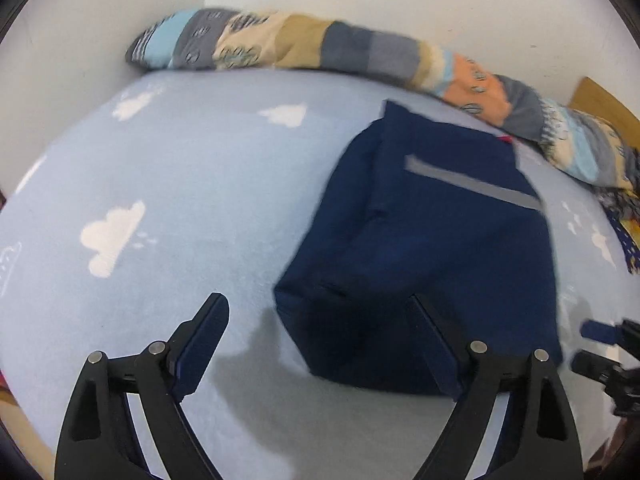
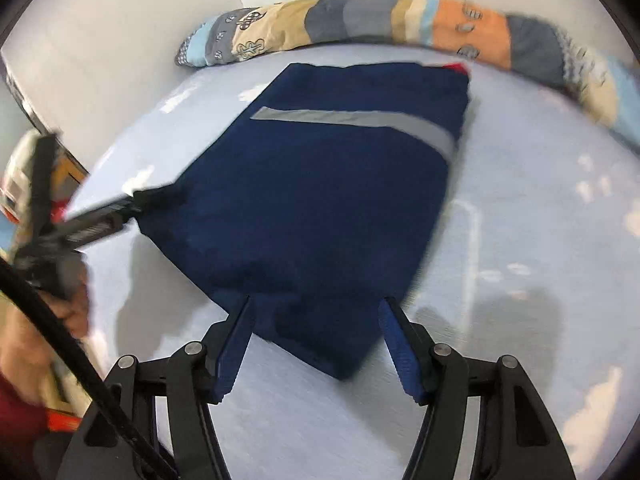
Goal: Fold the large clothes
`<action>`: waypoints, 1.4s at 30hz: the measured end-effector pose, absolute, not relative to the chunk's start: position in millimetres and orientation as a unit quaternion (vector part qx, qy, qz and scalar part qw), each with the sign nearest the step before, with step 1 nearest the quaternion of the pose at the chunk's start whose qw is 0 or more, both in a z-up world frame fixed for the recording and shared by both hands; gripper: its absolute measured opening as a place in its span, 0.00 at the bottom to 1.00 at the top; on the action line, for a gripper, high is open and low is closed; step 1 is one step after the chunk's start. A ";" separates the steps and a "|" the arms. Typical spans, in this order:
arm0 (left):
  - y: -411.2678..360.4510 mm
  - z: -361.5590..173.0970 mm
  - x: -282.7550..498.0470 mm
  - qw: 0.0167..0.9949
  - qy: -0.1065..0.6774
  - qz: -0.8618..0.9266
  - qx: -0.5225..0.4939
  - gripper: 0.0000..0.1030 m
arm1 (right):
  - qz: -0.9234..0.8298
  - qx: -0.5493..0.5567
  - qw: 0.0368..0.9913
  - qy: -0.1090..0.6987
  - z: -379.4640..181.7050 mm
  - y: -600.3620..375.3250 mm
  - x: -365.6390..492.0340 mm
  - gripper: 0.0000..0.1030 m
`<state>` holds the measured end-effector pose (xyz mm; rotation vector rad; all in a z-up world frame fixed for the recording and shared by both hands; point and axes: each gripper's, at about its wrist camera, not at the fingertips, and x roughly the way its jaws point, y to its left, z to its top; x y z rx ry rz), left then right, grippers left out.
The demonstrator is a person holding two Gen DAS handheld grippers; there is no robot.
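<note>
You are holding your left gripper [image 1: 316, 308] spread wide, empty, beside the navy garment [image 1: 432, 240], already lying as a neat rectangle on the blue bedsheet [image 1: 160, 168]. Your right gripper [image 2: 316, 312] is hovering likewise released; probably one last fold is remaining.

My left gripper [image 1: 316, 312] and right gripper [image 2: 316, 314] are black forked frames with silver round screws, dark-blue ribbed pads [image 2: 234, 348], a black cable [image 2: 80, 360] left of them, beside my bare-skinned hand [image 2: 38, 344].
</note>
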<state>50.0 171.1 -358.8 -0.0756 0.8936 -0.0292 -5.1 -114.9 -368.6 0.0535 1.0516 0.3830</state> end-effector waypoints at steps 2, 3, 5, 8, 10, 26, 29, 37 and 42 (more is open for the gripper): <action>160.8 -360.2 42.0 0.900 0.435 -0.015 -0.017 0.87 | 0.169 0.020 0.843 0.510 -378.8 -114.9 -5.6 0.67; 155.6 -367.8 42.2 0.895 0.445 -0.013 0.000 0.87 | 0.161 0.018 0.837 0.522 -388.4 -114.9 -2.9 0.68; 152.5 -391.3 50.3 0.876 0.481 0.013 0.030 0.87 | 0.157 0.022 0.825 0.542 -406.0 -116.1 3.2 0.74; 163.4 -398.2 42.1 0.869 0.493 0.018 -0.015 0.85 | 0.154 0.005 0.814 0.560 -416.8 -114.1 0.9 0.71; 160.2 -377.6 28.9 0.885 0.466 0.009 -0.016 0.85 | 0.154 -0.005 0.828 0.538 -402.3 -114.1 -8.4 0.68; 72.7 -299.5 -26.6 0.938 0.346 0.010 -0.011 0.93 | 0.141 0.032 0.901 0.410 -320.9 -146.0 -30.9 0.82; 78.0 -304.4 -15.6 0.942 0.336 0.022 0.015 0.93 | 0.150 0.036 0.896 0.417 -324.6 -142.6 -30.2 0.83; 80.7 -327.4 -0.7 0.932 0.351 0.036 0.080 0.93 | 0.172 0.027 0.883 0.436 -340.8 -122.6 -21.5 0.83; 77.7 -332.9 2.6 0.930 0.350 0.042 0.108 0.93 | 0.182 0.012 0.880 0.438 -348.9 -108.4 -17.6 0.83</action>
